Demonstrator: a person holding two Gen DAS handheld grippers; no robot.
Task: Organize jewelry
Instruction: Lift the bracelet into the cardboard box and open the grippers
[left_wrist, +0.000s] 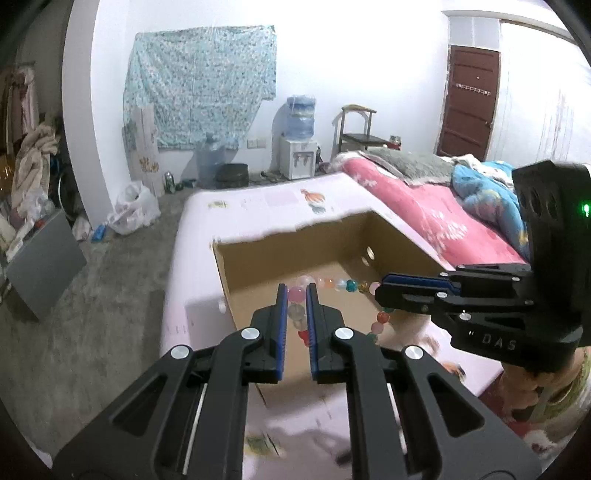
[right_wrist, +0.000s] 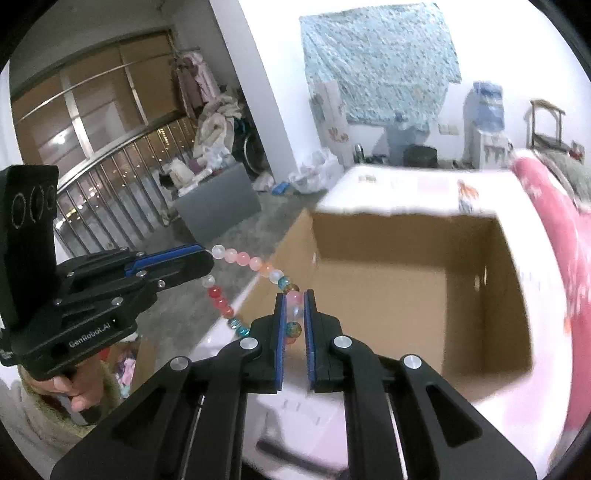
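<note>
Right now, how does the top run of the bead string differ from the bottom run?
The top run of the bead string is stretched almost straight between the left gripper and right gripper, with mostly pale pink and white beads. The bottom run sags in a curve, with red and teal beads. Both hang in the air, beside the box.

Bead string (left_wrist: 343, 285): pink, white, teal, amber, red beads. Cardboard box (left_wrist: 295, 254): plain brown. Bench (left_wrist: 258, 201): pale pink, small orange prints, possibly fish (blurred). Pads (left_wrist: 282, 314): blue.
</note>
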